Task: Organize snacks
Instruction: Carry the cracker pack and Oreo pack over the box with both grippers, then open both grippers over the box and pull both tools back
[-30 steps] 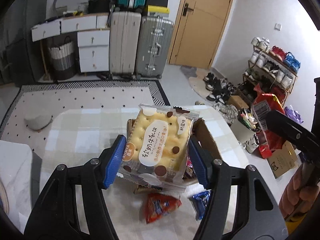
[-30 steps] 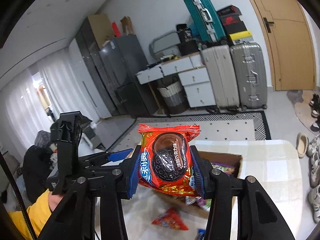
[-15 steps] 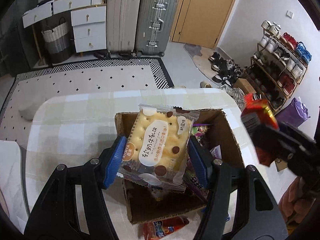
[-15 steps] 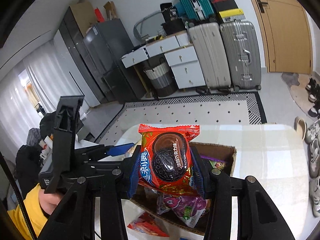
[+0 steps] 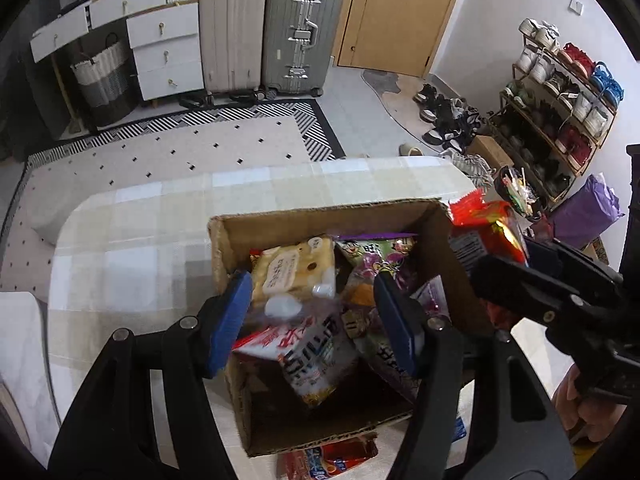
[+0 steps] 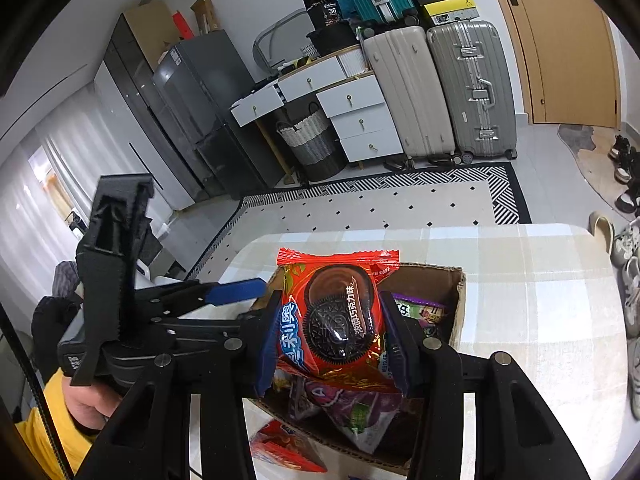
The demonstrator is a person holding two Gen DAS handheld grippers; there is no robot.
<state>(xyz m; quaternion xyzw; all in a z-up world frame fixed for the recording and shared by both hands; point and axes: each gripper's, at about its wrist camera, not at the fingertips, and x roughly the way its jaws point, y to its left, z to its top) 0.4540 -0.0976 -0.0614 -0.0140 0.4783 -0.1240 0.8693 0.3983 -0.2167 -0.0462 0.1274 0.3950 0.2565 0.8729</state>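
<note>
A cardboard box (image 5: 320, 216) on the checked table holds several snack packets. A yellow cracker packet (image 5: 294, 270) lies inside it at the far left. My left gripper (image 5: 312, 312) is open and empty just above the box. My right gripper (image 6: 332, 344) is shut on a red Oreo packet (image 6: 336, 320), held over the box (image 6: 456, 304). In the left wrist view the right gripper and its red packet (image 5: 488, 232) hang at the box's right wall. The left gripper shows in the right wrist view (image 6: 236, 292).
Red packets lie on the table by the box's near side (image 5: 340, 454) (image 6: 284, 450). The checked table (image 5: 140, 240) extends left and behind the box. Suitcases (image 5: 268, 24), drawers, a basket and a shoe rack (image 5: 560, 112) stand on the floor beyond.
My left gripper has opened and the yellow cracker packet has dropped into the box. Both grippers have moved down toward the box. The right gripper still holds the Oreo packet.
</note>
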